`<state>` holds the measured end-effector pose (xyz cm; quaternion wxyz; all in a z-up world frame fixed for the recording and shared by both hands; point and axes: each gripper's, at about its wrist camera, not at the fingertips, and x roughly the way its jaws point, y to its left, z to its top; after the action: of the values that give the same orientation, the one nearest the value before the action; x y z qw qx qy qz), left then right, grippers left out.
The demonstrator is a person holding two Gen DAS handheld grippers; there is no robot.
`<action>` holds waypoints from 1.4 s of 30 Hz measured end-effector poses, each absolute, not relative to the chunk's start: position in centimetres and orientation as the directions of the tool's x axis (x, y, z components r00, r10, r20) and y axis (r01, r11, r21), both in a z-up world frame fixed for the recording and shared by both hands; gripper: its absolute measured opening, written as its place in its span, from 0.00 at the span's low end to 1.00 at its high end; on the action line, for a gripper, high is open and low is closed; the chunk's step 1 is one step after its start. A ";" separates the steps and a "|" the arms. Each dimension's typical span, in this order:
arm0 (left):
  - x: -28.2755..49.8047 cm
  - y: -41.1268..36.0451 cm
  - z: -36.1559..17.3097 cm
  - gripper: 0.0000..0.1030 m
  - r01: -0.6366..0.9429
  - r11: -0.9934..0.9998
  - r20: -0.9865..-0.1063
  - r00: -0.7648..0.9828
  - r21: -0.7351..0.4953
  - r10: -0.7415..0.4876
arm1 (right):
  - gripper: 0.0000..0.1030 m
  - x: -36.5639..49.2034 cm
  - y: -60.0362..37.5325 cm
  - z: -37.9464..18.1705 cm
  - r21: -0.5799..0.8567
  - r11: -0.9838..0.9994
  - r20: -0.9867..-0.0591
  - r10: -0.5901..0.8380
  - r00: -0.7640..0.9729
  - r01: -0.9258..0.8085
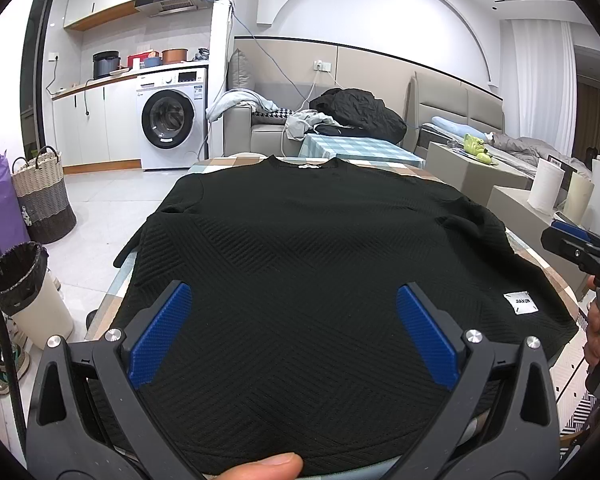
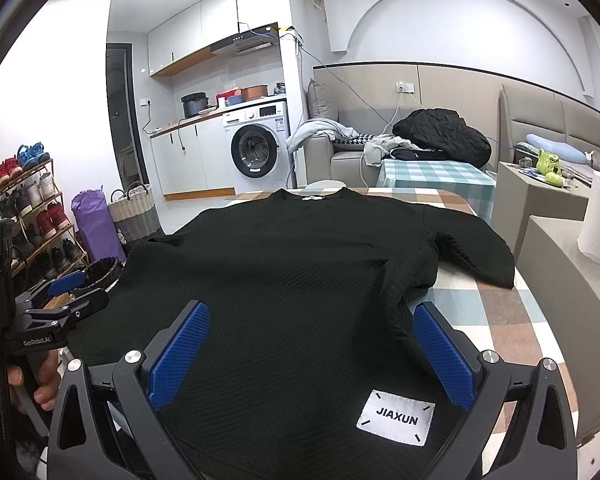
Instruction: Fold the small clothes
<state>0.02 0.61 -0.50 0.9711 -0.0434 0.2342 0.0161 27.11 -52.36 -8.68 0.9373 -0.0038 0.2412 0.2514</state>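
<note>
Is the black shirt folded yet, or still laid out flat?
Spread flat. The black shirt lies open on the table, collar far, both sleeves out, hem label showing. No fold made.

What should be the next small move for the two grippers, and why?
Probably lower both to the near hem and pinch it. The black sweater lies flat on the table, not yet folded. The left gripper and the right gripper are both open above the hem and grip nothing. The white label lies beside the right gripper.
</note>
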 end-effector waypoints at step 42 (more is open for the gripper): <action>13.2 8.8 1.1 0.99 -0.162 0.973 -0.614 0.789 -0.164 0.028 | 0.87 41.0 -57.7 -11.7 0.489 0.833 -0.703 0.552 0.448 -0.259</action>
<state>13.17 8.78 1.11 0.9401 -0.1042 0.3207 0.0505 40.98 -57.73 -11.73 0.8364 0.1571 0.4658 0.2425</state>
